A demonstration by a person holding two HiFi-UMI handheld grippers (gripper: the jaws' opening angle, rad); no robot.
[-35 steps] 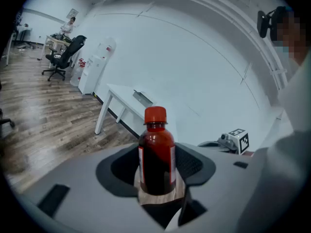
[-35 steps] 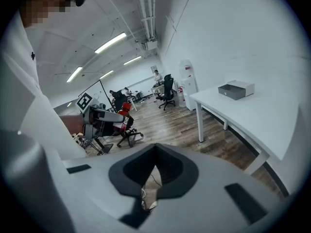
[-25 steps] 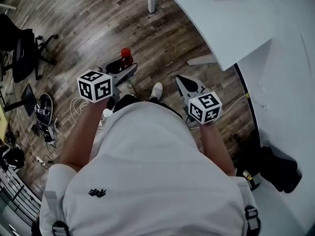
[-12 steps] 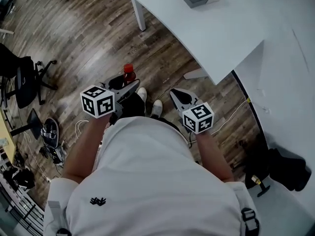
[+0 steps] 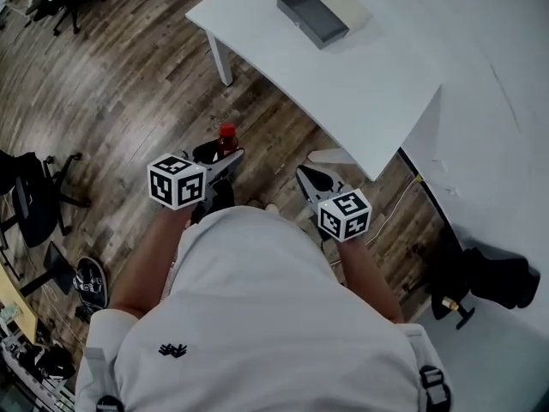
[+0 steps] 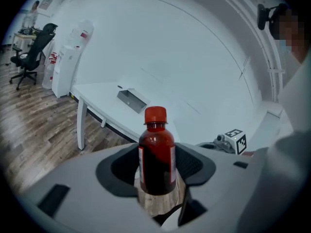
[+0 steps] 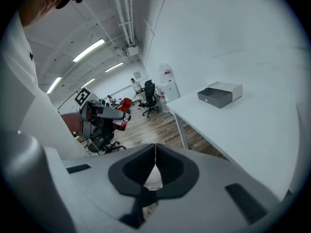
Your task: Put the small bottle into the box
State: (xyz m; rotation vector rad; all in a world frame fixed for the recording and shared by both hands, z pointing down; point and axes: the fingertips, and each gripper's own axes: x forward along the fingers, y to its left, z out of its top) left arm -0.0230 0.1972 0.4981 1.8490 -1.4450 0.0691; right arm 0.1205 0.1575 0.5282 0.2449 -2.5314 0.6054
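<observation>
A small bottle [image 6: 156,155] of dark red liquid with a red cap stands upright between the jaws of my left gripper [image 6: 156,171], which is shut on its body. In the head view the bottle [image 5: 226,139] shows just ahead of the left gripper [image 5: 220,156], over the wooden floor. My right gripper [image 5: 309,177] is held beside it, shut and empty, with its tips meeting [image 7: 155,155]. The box [image 5: 322,12], an open grey tray beside its pale lid, lies on the white table [image 5: 377,75] ahead. It also appears as the box [image 6: 131,100] and the box [image 7: 219,94].
The table's white leg [image 5: 220,58] stands at its near-left corner, over wood flooring. Black office chairs [image 5: 34,197] and cables lie at the left. A black object [image 5: 489,283] sits at the right. A white cabinet [image 6: 65,57] stands by the far wall.
The head view has shifted toward the table, so the box now shows in full. Both grippers kept their positions in front of the body, the bottle still in the left one.
</observation>
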